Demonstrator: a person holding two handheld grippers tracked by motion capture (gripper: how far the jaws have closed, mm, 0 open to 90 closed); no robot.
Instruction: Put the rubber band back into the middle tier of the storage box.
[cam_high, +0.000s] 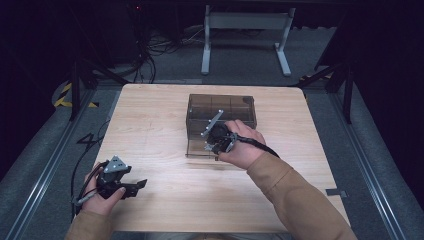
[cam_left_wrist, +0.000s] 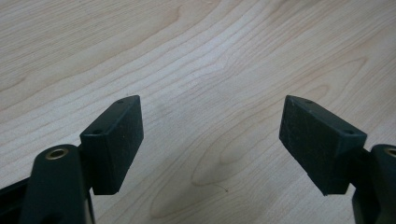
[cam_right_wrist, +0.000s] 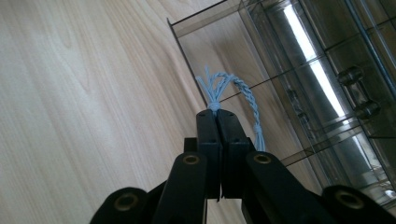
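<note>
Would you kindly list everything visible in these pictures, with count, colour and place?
Table: one, light wood, centre of the high view.
Compartment box: one, clear smoky plastic with dividers, on the table's far middle.
Braided cord: one, light blue, frayed end pinched in the right gripper's jaws, hanging over the box's near compartment.
Desk frame: one, white, on the floor beyond the table.
Cables: several, black, on the floor at far left.
Hazard tape: yellow and black, on the floor left of the table.
Left gripper: one, black, jaws apart, over bare table at the near left.
Right gripper: one, black, jaws closed on the cord, at the box's near edge.
Sleeves: two, tan, bottom of the high view.
</note>
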